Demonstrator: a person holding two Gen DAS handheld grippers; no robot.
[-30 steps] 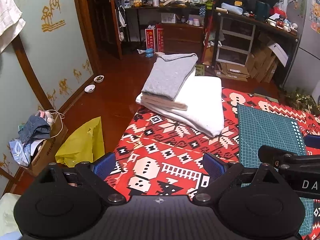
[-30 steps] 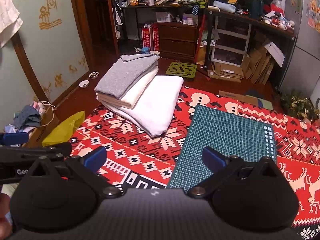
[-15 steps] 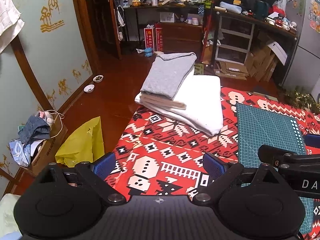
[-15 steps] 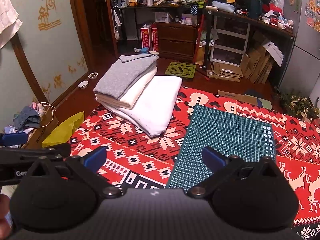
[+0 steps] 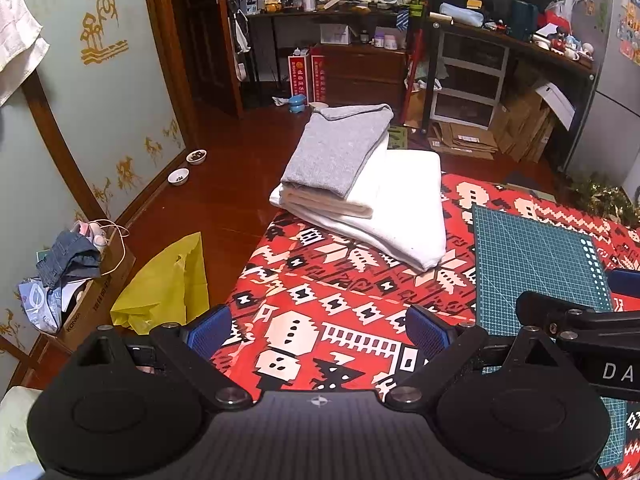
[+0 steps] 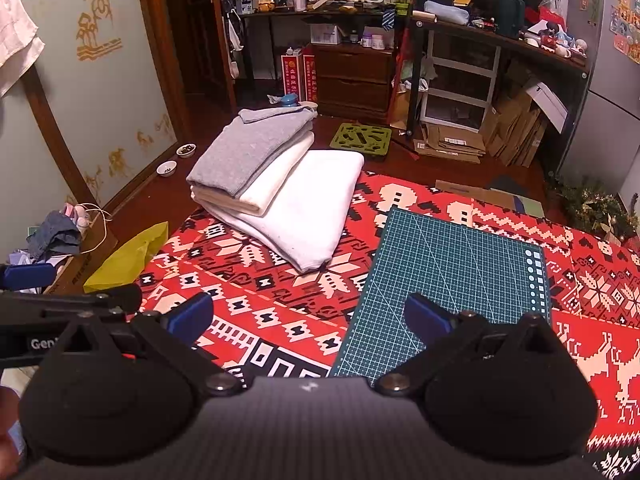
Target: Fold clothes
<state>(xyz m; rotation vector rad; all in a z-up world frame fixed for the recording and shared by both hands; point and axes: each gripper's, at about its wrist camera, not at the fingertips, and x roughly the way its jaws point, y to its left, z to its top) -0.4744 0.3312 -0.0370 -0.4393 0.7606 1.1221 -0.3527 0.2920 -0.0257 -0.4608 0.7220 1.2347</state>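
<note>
A stack of folded clothes lies at the far left corner of the red patterned cloth (image 5: 320, 300) (image 6: 280, 304). A grey garment (image 5: 340, 148) (image 6: 256, 148) is on top, a cream one (image 5: 324, 204) (image 6: 276, 188) under it, and a white one (image 5: 404, 204) (image 6: 316, 208) at the bottom. My left gripper (image 5: 318, 330) is open above the cloth's near part, with nothing between its blue pads. My right gripper (image 6: 308, 314) is open too and empty, over the left edge of the green cutting mat (image 6: 448, 272). Both hang well short of the stack.
The green cutting mat (image 5: 536, 256) lies on the cloth to the right of the stack. Off the left edge, on the floor, are a yellow bag (image 5: 164, 284) (image 6: 124, 258), a cardboard box with clothes (image 5: 80, 276) and two pet bowls (image 5: 188, 166). Cluttered shelves line the far wall.
Both views have drifted only slightly; the stack sits a touch lower and nearer in frame. Both grippers stay open and empty.
</note>
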